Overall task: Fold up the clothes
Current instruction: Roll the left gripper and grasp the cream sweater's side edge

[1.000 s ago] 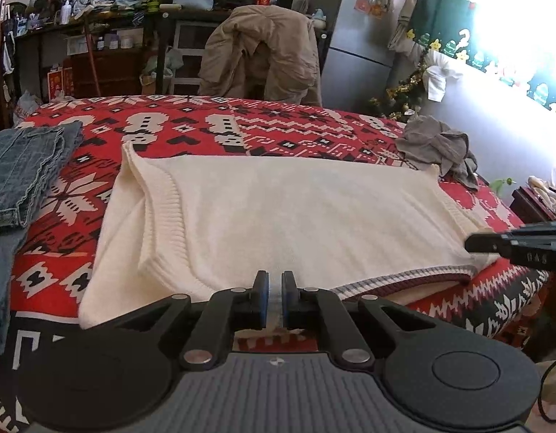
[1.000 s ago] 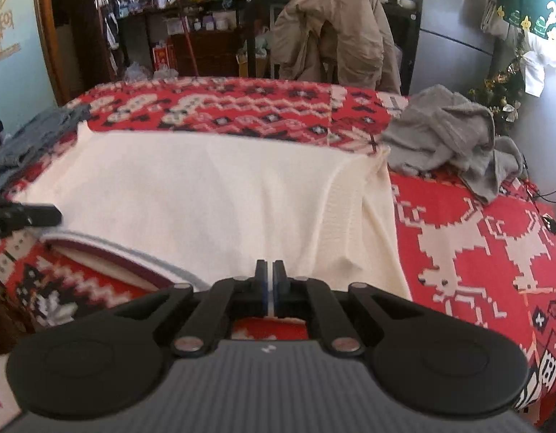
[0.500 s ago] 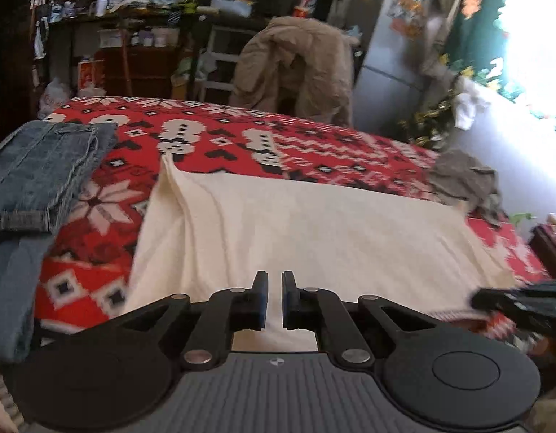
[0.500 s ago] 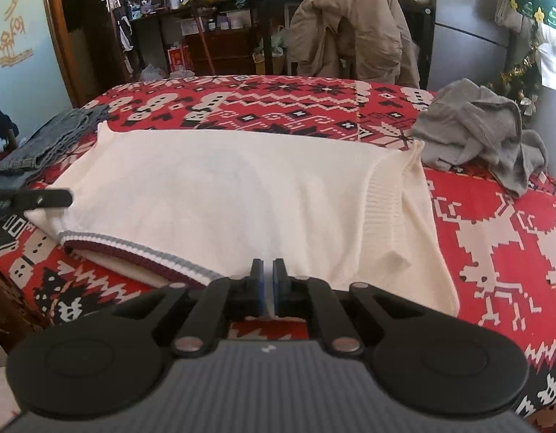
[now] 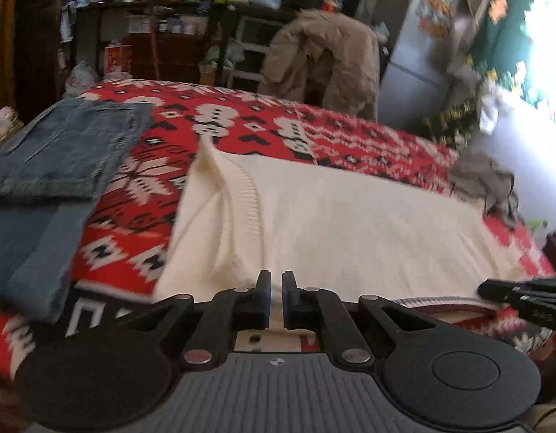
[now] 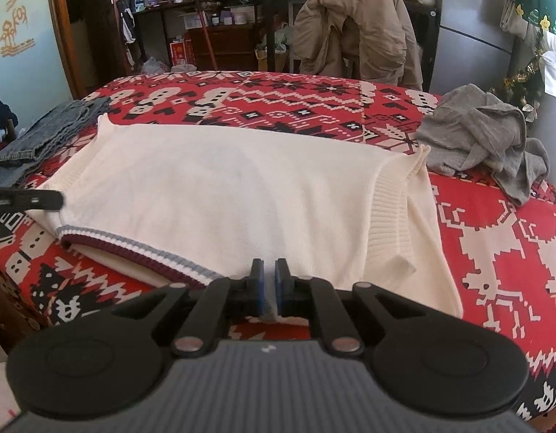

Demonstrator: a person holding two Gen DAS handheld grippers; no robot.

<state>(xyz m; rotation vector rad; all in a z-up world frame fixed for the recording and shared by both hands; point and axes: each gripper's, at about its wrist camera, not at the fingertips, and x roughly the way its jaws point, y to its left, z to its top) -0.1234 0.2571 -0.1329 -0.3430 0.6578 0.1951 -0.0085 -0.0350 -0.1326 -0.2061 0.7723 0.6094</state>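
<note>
Two handheld grippers sit at the near edge of a bed covered by a red patterned blanket [image 6: 494, 252]. A cream knit sweater [image 5: 350, 223] lies flat on the blanket, already folded into a broad band. Its long axis runs left to right, parallel to the bed's near edge. Its near side reaches that edge, right under both sets of fingers, and the rest stretches away from them toward the middle of the bed.

The left gripper [image 5: 274, 297] is at the sweater's near edge, toward its left end. Its jaws have just been opening and now stand narrowly apart. Cream knit shows in the gap, but the pads do not seem to pinch it.

The right gripper [image 6: 268, 288] is at the same near edge, toward the right end. Its jaws are only a sliver apart, with a bit of knit showing low between them. Whether they grip it cannot be told.

A maroon, white and blue striped band [image 6: 133, 249] on the near edge lies between the two grippers.

Folded jeans [image 5: 61, 151] lie beyond the sweater's left end, at the bed's left edge. A crumpled grey garment [image 6: 487, 137] lies beyond its right end.

The next fold probably goes across the long axis, and each hand is nearest its own end.
</note>
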